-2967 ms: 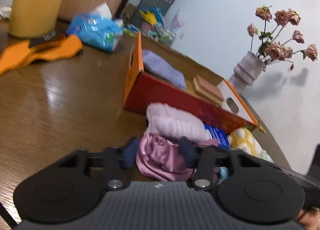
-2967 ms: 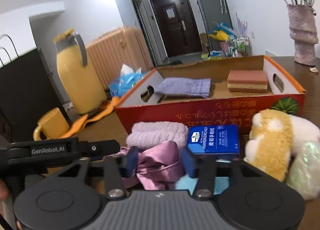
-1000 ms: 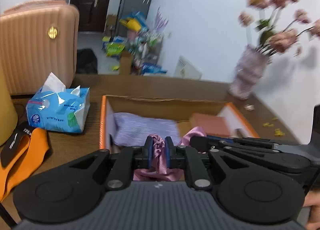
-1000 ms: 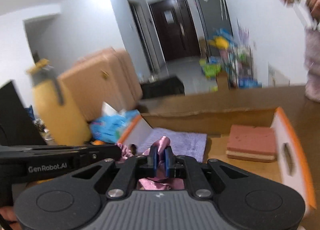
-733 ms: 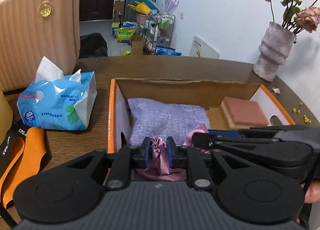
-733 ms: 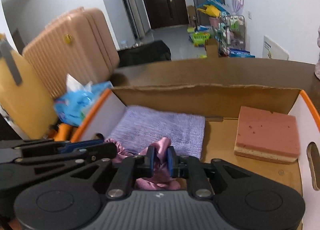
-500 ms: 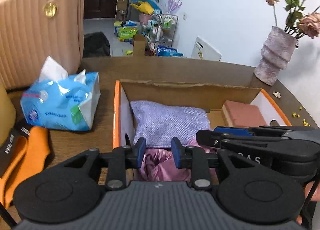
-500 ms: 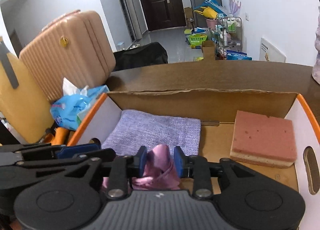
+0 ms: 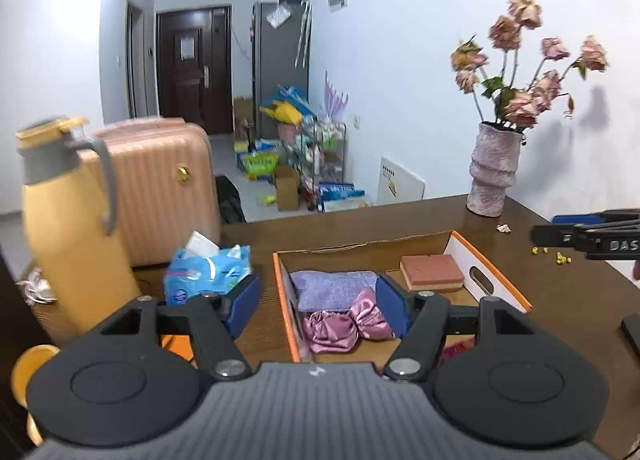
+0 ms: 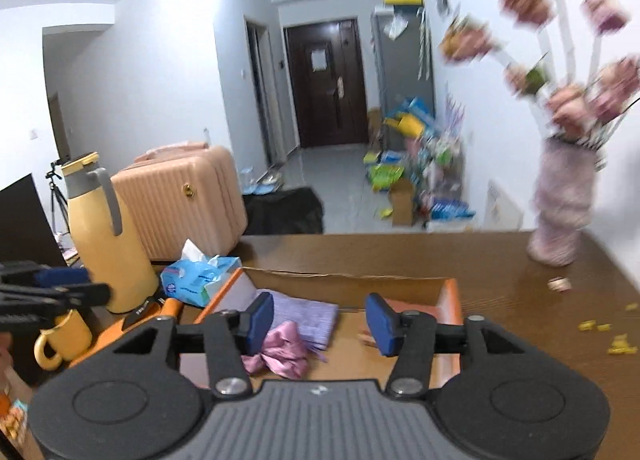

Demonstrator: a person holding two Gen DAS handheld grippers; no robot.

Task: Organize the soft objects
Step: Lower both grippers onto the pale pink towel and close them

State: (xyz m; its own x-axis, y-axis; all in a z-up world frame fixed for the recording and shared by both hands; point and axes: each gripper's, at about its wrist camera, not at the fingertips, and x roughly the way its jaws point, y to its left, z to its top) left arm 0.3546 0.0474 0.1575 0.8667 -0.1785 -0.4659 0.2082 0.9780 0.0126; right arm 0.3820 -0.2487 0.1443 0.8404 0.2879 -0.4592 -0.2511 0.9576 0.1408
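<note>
While your left tongs [image 9: 318,306] and right tongs [image 10: 318,324] are opening, empty, the pink satin scrunchie [image 9: 346,326] lies in the cardboard box [image 9: 502,288]; fetch another soft item next.

Shiny pink satin cloth [image 9: 347,325], lilac towel [image 9: 332,289], orange-rimmed box [image 9: 285,300], seemingly terracotta sponge [image 9: 432,269]

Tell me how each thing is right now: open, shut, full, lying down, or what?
Left gripper: jaws opening, nothing held.
Right gripper: jaws opening, nothing held.
Pink satin cloth: crumpled, lying in the box.
Cardboard box: open on top.
Purple towel: folded flat in the box.
Sponge: lying flat in the box.
Tissue pack: open, tissue sticking out.
Yellow jug: upright, lid shut.
</note>
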